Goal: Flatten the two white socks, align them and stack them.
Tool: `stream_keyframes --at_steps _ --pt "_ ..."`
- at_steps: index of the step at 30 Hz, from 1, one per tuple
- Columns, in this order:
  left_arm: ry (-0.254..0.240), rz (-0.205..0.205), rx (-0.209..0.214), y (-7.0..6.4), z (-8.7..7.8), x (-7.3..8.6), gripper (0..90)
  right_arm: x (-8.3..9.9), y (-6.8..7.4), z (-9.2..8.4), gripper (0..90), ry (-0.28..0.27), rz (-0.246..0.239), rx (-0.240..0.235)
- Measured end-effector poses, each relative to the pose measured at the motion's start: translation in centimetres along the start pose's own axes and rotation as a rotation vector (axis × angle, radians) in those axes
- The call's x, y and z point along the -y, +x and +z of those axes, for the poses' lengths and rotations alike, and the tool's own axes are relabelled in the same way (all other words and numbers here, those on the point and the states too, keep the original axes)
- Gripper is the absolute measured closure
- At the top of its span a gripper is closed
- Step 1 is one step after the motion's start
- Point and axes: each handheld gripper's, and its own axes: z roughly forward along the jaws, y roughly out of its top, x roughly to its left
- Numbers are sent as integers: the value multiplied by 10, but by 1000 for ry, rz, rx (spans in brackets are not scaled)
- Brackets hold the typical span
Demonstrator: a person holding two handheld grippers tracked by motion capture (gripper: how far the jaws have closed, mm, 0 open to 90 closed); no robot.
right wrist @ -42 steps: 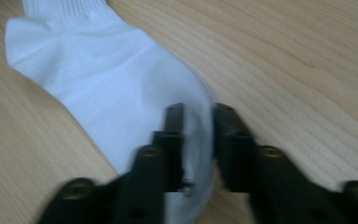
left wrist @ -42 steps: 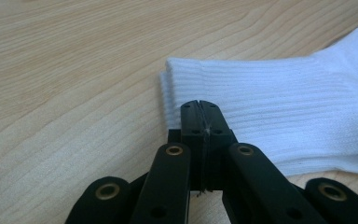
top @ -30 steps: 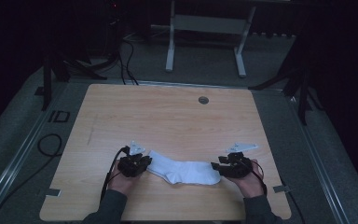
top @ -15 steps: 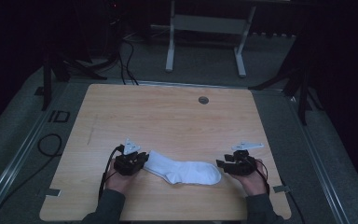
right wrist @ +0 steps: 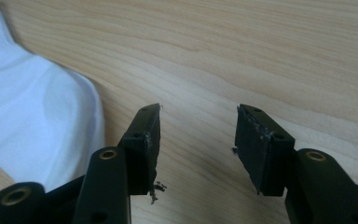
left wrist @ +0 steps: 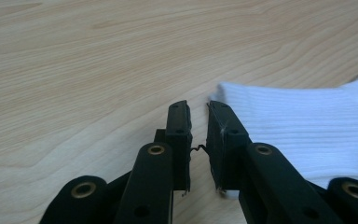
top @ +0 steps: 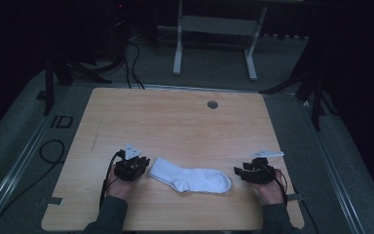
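A white sock [top: 190, 178] lies flat on the wooden table [top: 175, 122], cuff to the left and toe to the right. My left gripper [top: 143, 163] rests just left of the cuff. In the left gripper view its jaws [left wrist: 198, 106] stand a narrow gap apart with nothing between them, and the ribbed cuff [left wrist: 307, 126] lies beside the right-hand jaw. My right gripper [top: 237, 171] sits just right of the toe. Its jaws [right wrist: 198, 109] have just been opening and stand wide over bare wood, with the sock's toe [right wrist: 32, 121] off to their left.
A round cable hole [top: 212, 104] sits near the table's far edge. A black cable loop [top: 48, 151] lies on the floor at the left. A white desk frame [top: 214, 29] stands beyond the table. Dark stands flank both far corners.
The right gripper has drawn back to the right, off the sock's toe, with its jaws wider. The left gripper has barely shifted. The sock lies still.
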Motion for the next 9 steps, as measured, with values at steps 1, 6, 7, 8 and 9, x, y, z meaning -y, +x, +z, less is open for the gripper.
stream_keyframes --at_steps 1,6,7,8,9 --pt "-3 -9 -3 1 0 0 787 1 0 0 497 2 4 1" --pt "-5 -27 -20 7 -1 0 786 1 -3 0 498 -2 9 4" --pt "-5 -29 -25 8 -1 0 786 2 -3 0 497 -2 11 6" --pt "-3 -31 -28 9 -1 0 786 2 -4 0 497 -1 13 8" --pt "-3 -30 -30 10 -2 0 786 2 -4 0 497 -1 13 8"
